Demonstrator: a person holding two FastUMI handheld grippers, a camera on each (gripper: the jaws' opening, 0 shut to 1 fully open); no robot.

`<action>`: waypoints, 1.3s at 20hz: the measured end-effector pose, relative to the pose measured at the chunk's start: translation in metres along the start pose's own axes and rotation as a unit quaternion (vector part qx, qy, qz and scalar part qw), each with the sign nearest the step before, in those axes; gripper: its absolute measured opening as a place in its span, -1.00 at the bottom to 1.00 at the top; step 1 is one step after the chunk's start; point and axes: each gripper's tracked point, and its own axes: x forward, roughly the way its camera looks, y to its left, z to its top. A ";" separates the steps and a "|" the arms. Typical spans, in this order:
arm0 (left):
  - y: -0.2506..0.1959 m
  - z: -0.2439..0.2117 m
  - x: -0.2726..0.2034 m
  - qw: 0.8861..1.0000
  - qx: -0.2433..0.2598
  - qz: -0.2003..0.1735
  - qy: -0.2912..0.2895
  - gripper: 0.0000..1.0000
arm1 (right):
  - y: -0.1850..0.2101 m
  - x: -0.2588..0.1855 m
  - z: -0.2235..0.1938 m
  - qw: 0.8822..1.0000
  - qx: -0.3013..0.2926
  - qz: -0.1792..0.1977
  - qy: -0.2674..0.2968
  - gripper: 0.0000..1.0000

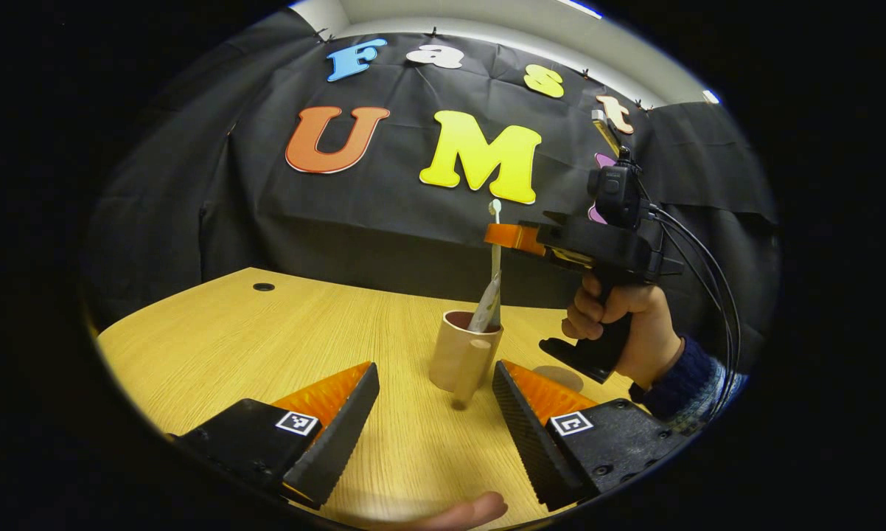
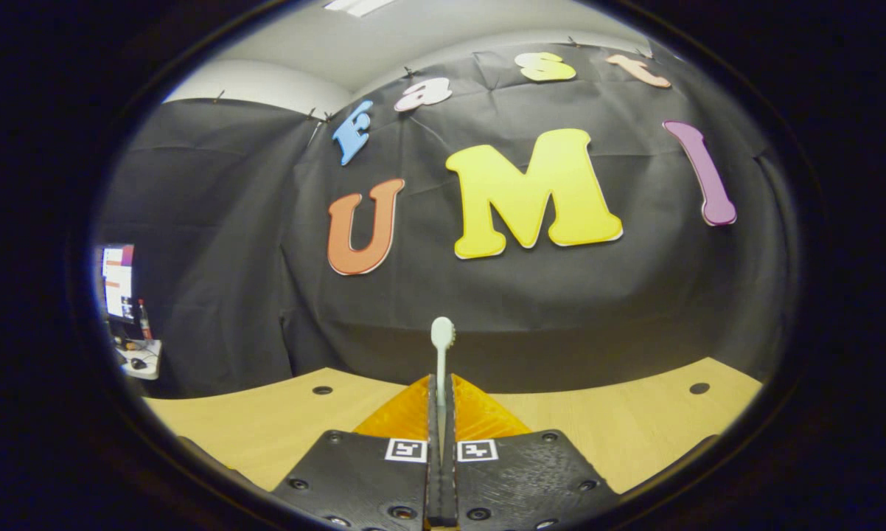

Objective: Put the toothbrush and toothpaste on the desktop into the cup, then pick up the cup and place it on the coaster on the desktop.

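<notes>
Where the one cup (image 1: 464, 358) stands upright on the worktop (image 1: 214, 346), it sits just ahead of the left tongs (image 1: 435, 413), between their two fingers, which are spread wide and touch nothing. One toothpaste tube (image 1: 486, 306) leans inside the cup. One toothbrush (image 2: 441, 354) is pinched upright in the right tongs (image 2: 441, 413), both fingers pressed on its handle, head up; its lower end reaches into the cup. A hand (image 1: 623, 321) holds the right tongs above the cup. One brown coaster (image 1: 557, 377) lies just right of the cup. Two holes in the worktop.
</notes>
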 end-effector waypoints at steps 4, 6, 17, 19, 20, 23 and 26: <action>0.000 -0.002 0.002 1.000 0.003 0.002 0.001 0.96 | 0.004 -0.006 -0.011 1.000 -0.021 0.006 0.006 -0.97; -0.001 -0.003 0.000 1.000 0.003 0.001 0.003 0.96 | 0.010 -0.011 -0.014 0.999 -0.030 0.015 0.010 -0.92; -0.003 -0.001 0.021 1.000 0.005 0.009 0.021 0.96 | 0.006 -0.071 0.021 0.998 -0.050 0.012 -0.032 0.74; -0.011 0.003 0.030 0.999 0.012 -0.006 0.038 0.96 | 0.000 -0.087 0.034 0.998 -0.048 0.008 -0.042 0.84; -0.013 0.008 0.034 0.999 0.018 -0.010 0.043 0.96 | -0.005 -0.097 0.040 0.998 -0.047 0.005 -0.045 0.91; -0.018 0.022 0.049 0.998 0.028 -0.020 0.055 0.96 | -0.023 -0.125 0.053 0.998 -0.037 -0.010 -0.048 0.89; -0.034 0.029 0.062 0.993 0.027 -0.045 0.104 0.95 | -0.044 -0.156 0.058 0.998 -0.033 -0.032 -0.050 0.89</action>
